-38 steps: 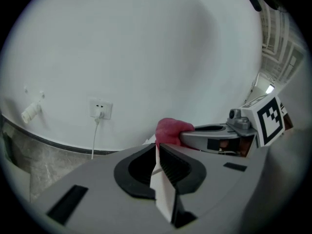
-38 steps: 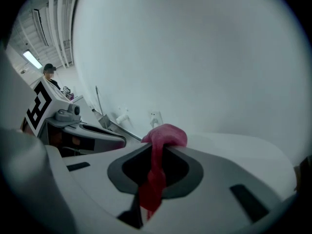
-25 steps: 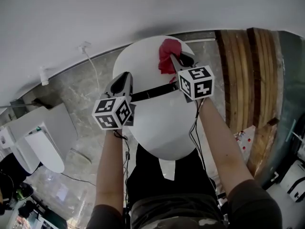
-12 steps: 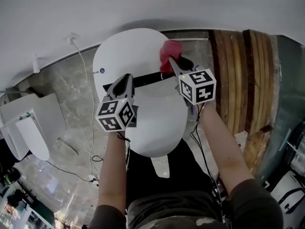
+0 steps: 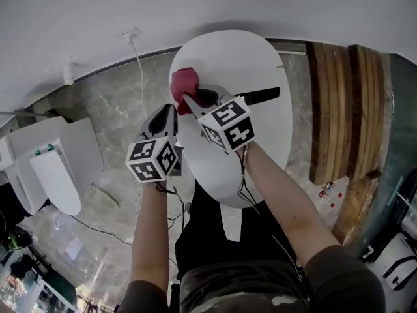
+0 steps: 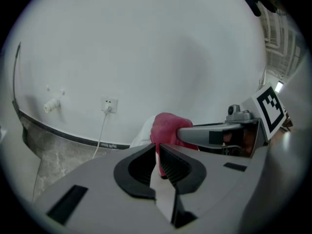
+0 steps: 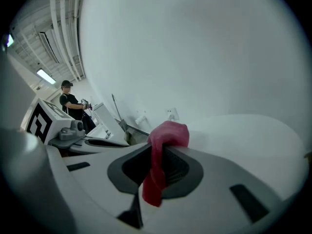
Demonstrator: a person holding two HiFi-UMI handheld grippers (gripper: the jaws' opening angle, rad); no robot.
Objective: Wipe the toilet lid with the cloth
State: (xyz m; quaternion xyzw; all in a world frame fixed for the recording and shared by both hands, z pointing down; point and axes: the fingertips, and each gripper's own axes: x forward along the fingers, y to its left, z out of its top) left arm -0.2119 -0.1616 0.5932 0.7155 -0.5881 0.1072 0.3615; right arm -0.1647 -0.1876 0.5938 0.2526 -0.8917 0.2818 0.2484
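1. Two hand-held grippers are at work over one toilet. At the far left of the head view we see a second white ceramic fixture point(image 5: 55, 178) standing on the grey marbled floor point(image 5: 111, 109).
2. White wall socket point(image 5: 133, 34), set in the plain white wall to the left of the toilet, with a white cable hanging from it to the floor.
3. Left gripper point(image 5: 167, 109), grey with a marker cube. Its jaws are drawn together to a thin slit and we see nothing between them. Its tips lie just beside the lid's left edge, near the cloth.
4. Bunched red cloth point(image 5: 183, 81), over the upper left part of the lid, close to its left rim. We cannot tell whether it touches the surface. In the right gripper view it folds over the jaw tips and a tail hangs down between them.
5. Right gripper point(image 5: 190, 98), clamped on the cloth. Its forearm crosses the lid diagonally.
6. Smooth white oval toilet lid point(image 5: 251, 60), lying closed.
7. Brown slatted wooden panel point(image 5: 342, 109), at the right edge beside the toilet.
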